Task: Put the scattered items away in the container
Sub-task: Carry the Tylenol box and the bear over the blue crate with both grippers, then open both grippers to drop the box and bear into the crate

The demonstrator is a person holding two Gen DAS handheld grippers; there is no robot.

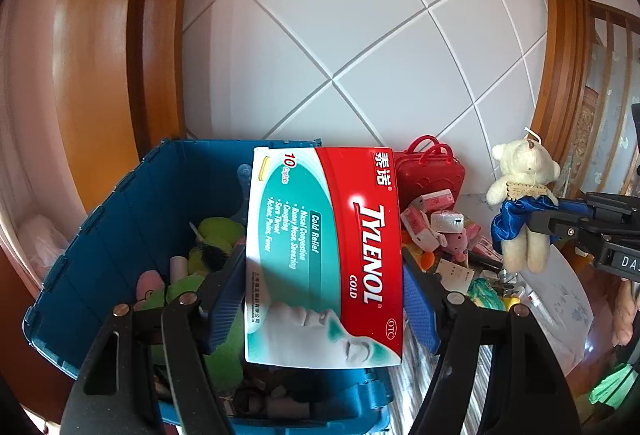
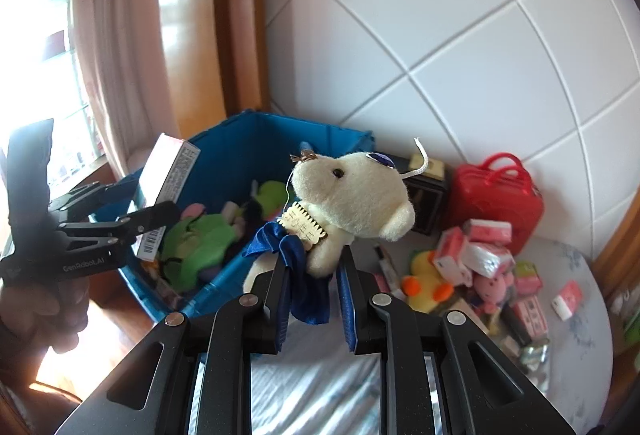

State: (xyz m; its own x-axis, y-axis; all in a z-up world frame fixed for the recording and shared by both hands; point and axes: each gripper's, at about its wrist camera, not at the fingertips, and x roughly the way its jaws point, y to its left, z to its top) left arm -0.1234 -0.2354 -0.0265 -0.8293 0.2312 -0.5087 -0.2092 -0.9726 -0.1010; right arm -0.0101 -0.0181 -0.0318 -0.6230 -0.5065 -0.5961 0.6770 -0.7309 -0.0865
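One box (image 1: 324,255), one bear (image 2: 352,203).

Storage bin (image 1: 100,235) in the corner against the tiled wall (image 1: 360,35), door frame (image 1: 120,35) to its left. Plush toys (image 2: 200,235) heaped inside the bin. Tylenol box (image 1: 324,255) clamped between the left gripper (image 1: 324,295) pads, above the bin's near right part. Right of the bin, on the round table (image 2: 580,315): toy suitcase (image 2: 500,195) at the back by the wall, tissue packs (image 2: 480,247) before it, rubber duck (image 2: 424,283) nearer. Teddy bear (image 2: 352,203) pinched by its skirt in the right gripper (image 2: 312,287), raised beside the bin's right wall, left of the clutter.
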